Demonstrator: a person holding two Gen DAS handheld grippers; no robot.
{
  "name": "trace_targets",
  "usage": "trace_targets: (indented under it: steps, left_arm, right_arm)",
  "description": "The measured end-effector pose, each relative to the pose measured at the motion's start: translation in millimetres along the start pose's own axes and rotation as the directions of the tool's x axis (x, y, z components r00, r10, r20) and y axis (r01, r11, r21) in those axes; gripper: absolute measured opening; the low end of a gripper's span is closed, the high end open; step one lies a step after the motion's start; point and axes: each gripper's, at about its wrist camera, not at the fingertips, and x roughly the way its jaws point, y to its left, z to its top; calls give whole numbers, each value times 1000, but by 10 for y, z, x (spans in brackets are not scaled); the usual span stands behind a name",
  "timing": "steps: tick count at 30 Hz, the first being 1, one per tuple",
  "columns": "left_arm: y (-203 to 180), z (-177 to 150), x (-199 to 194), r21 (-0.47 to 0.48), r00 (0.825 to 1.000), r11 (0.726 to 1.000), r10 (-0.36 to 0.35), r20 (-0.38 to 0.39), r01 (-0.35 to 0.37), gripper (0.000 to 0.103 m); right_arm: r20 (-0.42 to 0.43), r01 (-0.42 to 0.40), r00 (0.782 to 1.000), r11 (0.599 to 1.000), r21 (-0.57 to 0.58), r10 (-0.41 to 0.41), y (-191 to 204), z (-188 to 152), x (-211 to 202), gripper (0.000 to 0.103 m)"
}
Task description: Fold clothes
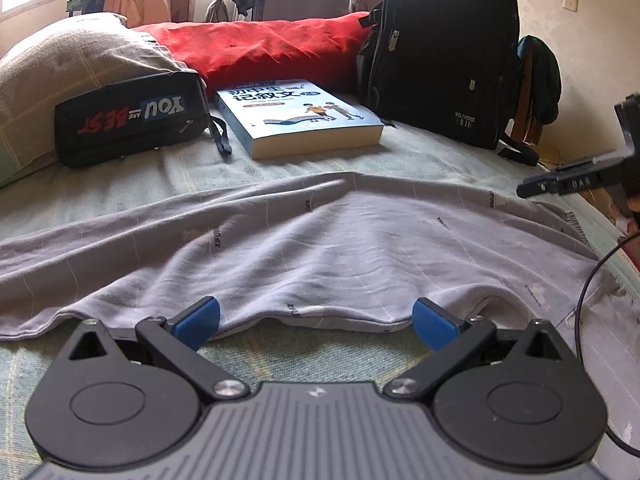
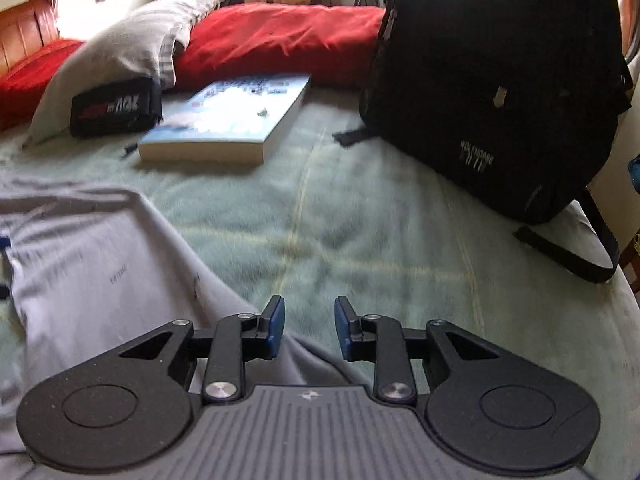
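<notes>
A grey garment (image 1: 320,240) with small printed marks lies spread flat on the pale green bed sheet (image 1: 312,344). My left gripper (image 1: 316,320) is open wide, low over the sheet. Its blue pads (image 1: 198,322) sit at the garment's near hem, which runs between them, and nothing is clamped. In the right wrist view the same garment (image 2: 92,264) fills the lower left and passes under my right gripper (image 2: 310,324). That gripper is open with a narrow gap and holds nothing. The view is blurred.
At the back stand a blue book (image 1: 300,116), a black pouch (image 1: 128,120), a black backpack (image 1: 444,52), a red pillow (image 1: 260,48) and a grey pillow (image 1: 68,64). A black cable (image 1: 588,292) hangs at the bed's right edge. Bare sheet (image 2: 360,220) lies ahead of the right gripper.
</notes>
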Motion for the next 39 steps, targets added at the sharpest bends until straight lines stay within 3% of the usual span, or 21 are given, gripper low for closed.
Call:
trace_targets:
  steps: [6,9,10,11,12,13,17,20,22,26,32,39]
  left_arm:
    - [1,-7,19,3,1000,1000,3,-5,-3,102]
    - [-2,-11,18,7,1000,1000,4,-6,-4,102]
    - [-1,-12,21,7,1000,1000,5,-7,-5,102]
    - [-1,-13,22,7,1000,1000,5,-8,-5,102]
    - [-1,-12,22,7,1000,1000,5,-7,-5,102]
    - [-1,-11,21,7,1000,1000,5,-7,-5,102]
    - [1,-10,20,6,1000,1000,4,-5,-4,102]
    - [3,-9,17,6,1000,1000,3,-5,-3,102]
    - [5,-7,13,5,1000,1000,2,-4,-2,102]
    - [8,-5,17,1,1000,1000,2,-6,-2,102]
    - [8,-6,21,2,1000,1000,4,-8,-4,102]
    - [18,-13,25,2,1000,1000,2,-11,-2,102]
  right_arm:
    - [-41,19,999,996,-87,-23,68,-162,51,33]
    - [-23,51,998,990,-134,-54,146,-251,57,32]
    - [-18,63,998,988,-140,-66,175,-268,51,29]
    - [-16,69,997,987,-147,-72,206,-275,38,12]
    - [-13,79,997,984,-159,-82,235,-272,28,5]
    - [-7,100,995,980,-173,-102,261,-263,18,5]
    - [68,156,986,987,-31,-153,58,-106,-24,2]
    - [56,184,980,980,80,-189,-136,-47,79,3]
    - [34,153,987,980,126,-158,-201,-31,131,3]
    - [58,96,993,991,89,-102,-54,103,117,11]
    - [91,12,996,999,29,-15,165,304,95,14]
    - [42,-49,998,998,-25,50,462,552,457,16]
